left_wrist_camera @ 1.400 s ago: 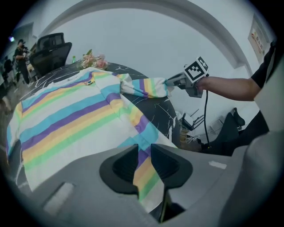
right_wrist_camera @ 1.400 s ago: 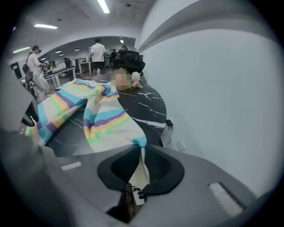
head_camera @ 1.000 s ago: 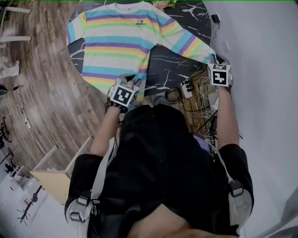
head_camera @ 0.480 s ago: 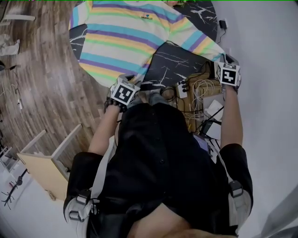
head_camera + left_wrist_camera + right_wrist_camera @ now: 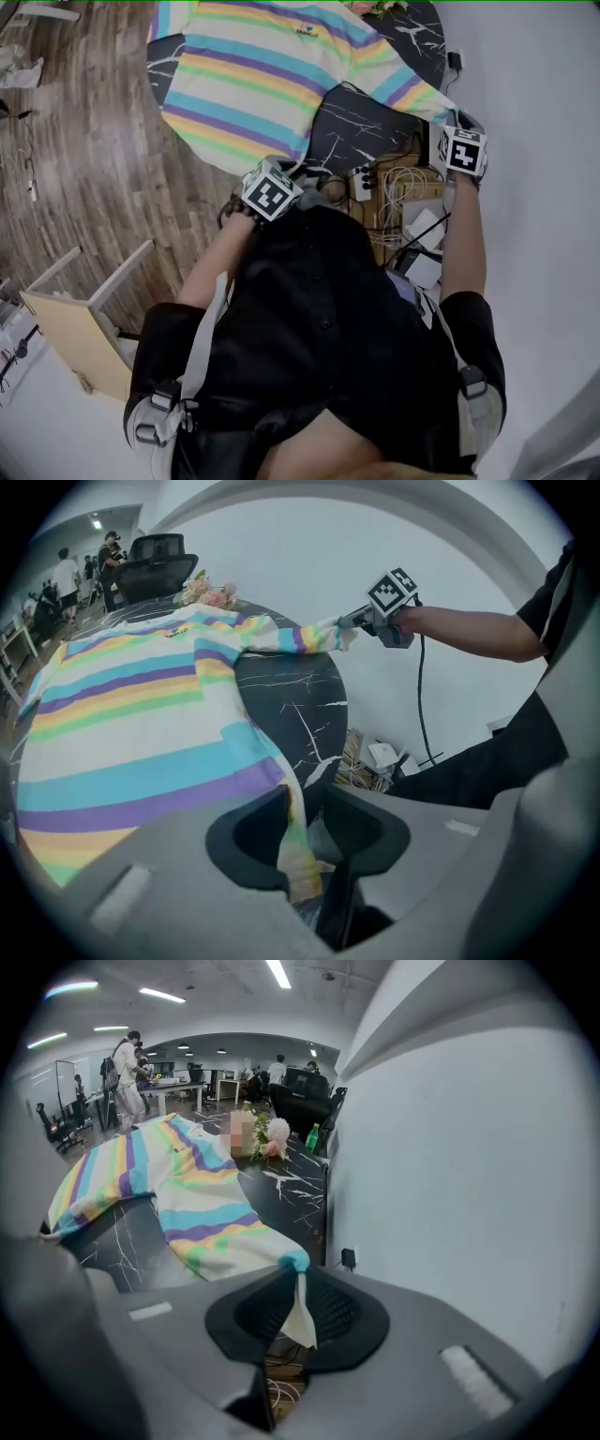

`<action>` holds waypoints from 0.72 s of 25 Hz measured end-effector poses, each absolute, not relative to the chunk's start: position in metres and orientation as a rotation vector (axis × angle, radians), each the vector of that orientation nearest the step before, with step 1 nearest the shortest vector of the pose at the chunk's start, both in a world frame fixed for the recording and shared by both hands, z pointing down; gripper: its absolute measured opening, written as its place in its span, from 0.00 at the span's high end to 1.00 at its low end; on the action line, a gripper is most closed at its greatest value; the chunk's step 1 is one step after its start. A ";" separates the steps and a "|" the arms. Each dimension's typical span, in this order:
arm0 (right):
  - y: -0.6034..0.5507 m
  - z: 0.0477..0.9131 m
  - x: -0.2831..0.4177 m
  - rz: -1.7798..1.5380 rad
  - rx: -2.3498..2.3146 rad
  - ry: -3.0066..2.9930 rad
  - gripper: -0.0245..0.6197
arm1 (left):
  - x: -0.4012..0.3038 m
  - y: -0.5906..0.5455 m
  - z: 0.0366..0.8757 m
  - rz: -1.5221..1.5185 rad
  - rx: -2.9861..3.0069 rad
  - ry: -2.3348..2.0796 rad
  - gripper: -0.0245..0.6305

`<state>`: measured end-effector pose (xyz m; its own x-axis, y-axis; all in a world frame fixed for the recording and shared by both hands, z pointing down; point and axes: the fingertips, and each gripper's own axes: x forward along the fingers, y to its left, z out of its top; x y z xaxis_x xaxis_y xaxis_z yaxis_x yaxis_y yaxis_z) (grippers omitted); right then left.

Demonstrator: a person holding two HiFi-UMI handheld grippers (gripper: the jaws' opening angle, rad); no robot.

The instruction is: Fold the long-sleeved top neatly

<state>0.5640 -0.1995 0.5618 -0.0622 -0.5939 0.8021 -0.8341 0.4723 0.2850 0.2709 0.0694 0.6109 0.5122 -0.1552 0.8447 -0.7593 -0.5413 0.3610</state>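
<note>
Striped long-sleeved top (image 5: 253,75) is spread on the black marble table (image 5: 366,131), with no fold made yet, so all folding is judged to remain. At the table's near edge the hem is pinched by the left gripper (image 5: 307,819), its jaws having just been closing. Off the table's right edge the cuff (image 5: 296,1262) is clenched by the right gripper (image 5: 298,1312).

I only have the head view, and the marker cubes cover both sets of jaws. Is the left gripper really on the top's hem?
Observer: Yes. The left gripper pinches the hem corner of the striped top; its jaws have just been closing on that fabric.
Operator: And the right one?
Observer: The right gripper is shut on the sleeve cuff, with pale fabric hanging down between its jaws.
Operator: What is past the table's far edge?
Observer: An office chair stands beyond the table.
</note>
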 end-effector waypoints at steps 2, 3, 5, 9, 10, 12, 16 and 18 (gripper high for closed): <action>-0.201 0.558 0.564 0.305 1.222 -1.760 0.90 | 0.276 0.074 0.611 1.025 1.999 -0.728 0.77; -0.201 0.556 0.564 0.303 1.223 -1.760 0.90 | 0.278 0.076 0.611 1.029 1.994 -0.725 0.77; -0.200 0.554 0.567 0.301 1.226 -1.758 0.90 | 0.280 0.079 0.609 1.024 1.987 -0.723 0.77; -0.195 0.552 0.573 0.293 1.227 -1.749 0.90 | 0.288 0.081 0.613 0.987 1.989 -0.720 0.77; -0.194 0.553 0.574 0.292 1.223 -1.747 0.90 | 0.290 0.081 0.614 0.984 1.990 -0.719 0.77; -0.190 0.555 0.578 0.291 1.216 -1.740 0.90 | 0.296 0.082 0.615 0.982 1.993 -0.714 0.77; -0.187 0.559 0.586 0.294 1.211 -1.731 0.90 | 0.309 0.084 0.614 0.968 1.994 -0.670 0.77; -0.185 0.560 0.589 0.296 1.211 -1.732 0.90 | 0.315 0.086 0.614 0.967 1.995 -0.651 0.77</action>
